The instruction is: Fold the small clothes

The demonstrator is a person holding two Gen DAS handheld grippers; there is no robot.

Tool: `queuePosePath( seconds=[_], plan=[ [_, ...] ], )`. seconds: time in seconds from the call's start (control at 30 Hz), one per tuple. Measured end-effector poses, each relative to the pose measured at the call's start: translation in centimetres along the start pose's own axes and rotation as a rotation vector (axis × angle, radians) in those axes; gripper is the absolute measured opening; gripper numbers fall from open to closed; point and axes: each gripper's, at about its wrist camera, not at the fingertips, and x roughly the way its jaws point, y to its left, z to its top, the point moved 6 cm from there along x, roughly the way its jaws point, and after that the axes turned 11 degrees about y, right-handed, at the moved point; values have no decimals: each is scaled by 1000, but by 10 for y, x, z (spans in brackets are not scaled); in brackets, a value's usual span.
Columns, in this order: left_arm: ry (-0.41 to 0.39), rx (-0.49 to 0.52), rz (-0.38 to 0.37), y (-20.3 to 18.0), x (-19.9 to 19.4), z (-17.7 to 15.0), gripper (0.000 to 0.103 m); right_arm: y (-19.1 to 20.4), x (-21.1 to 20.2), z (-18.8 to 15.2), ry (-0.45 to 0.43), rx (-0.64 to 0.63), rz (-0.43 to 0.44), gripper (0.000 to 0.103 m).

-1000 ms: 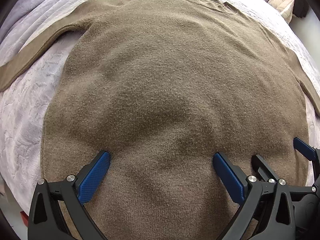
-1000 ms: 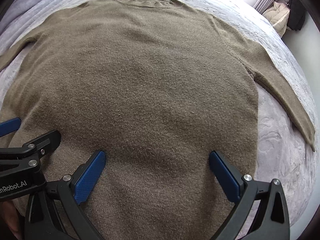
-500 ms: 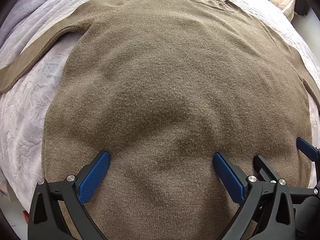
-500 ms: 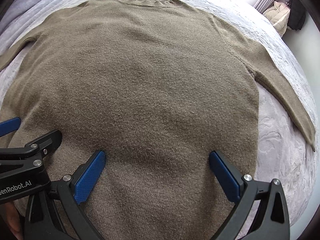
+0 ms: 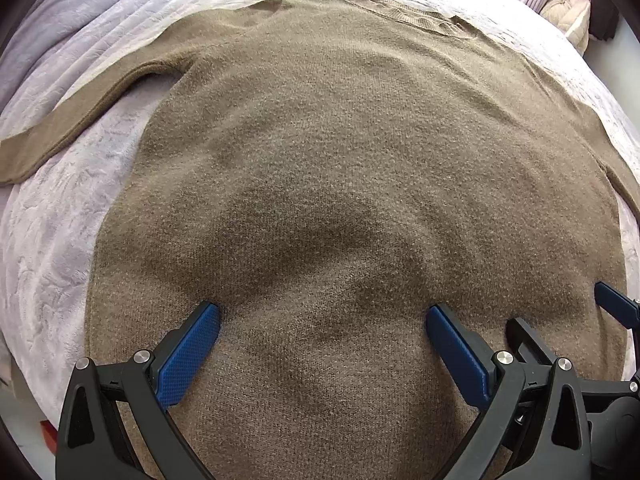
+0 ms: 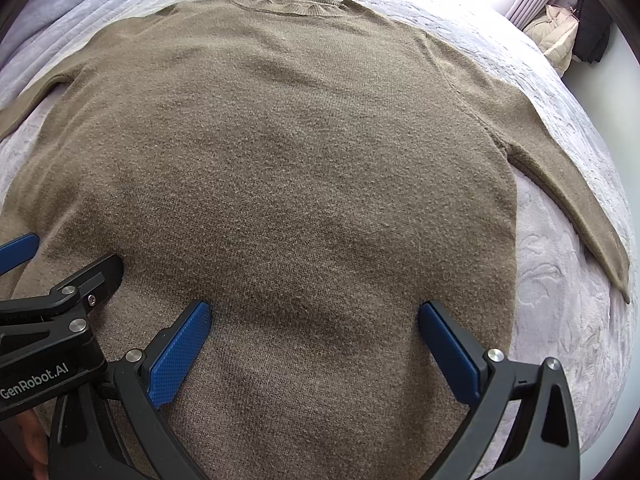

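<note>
A brown knit sweater (image 5: pixel 340 152) lies spread flat on a bed, collar at the far end, and it also fills the right wrist view (image 6: pixel 288 152). Its left sleeve (image 5: pixel 76 120) stretches out to the left and its right sleeve (image 6: pixel 568 192) to the right. My left gripper (image 5: pixel 322 320) is open and empty, just above the sweater's lower body. My right gripper (image 6: pixel 314 316) is open and empty beside it, over the lower right part. Each gripper shows at the edge of the other's view. The hem is hidden under the grippers.
A pale lilac quilted bedspread (image 5: pixel 52 240) lies under the sweater. A cream padded jacket (image 6: pixel 556 36) and a dark garment (image 6: pixel 592 28) sit by a radiator at the far right. The bed's edge runs along the right side (image 6: pixel 600 340).
Both grippers have drawn back and risen slightly, so more of the sweater's collar and bedspread shows at the top. Both grippers stay open.
</note>
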Motion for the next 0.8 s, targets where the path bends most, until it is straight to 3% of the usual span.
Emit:
queuePosePath(
  seconds=[0.33,0.53,0.8],
  plan=[
    [-23,18,23,-13,-10,-11,103,5,-6,-20,-126,-20,1,103],
    [-22,7,-30,-14,-23,-10,103,9,-18,-31,-156,-39,11,103],
    [-98,82,-23,-52,-59,10,103,-26,-40,-38,-214,6,-2,103]
  ],
)
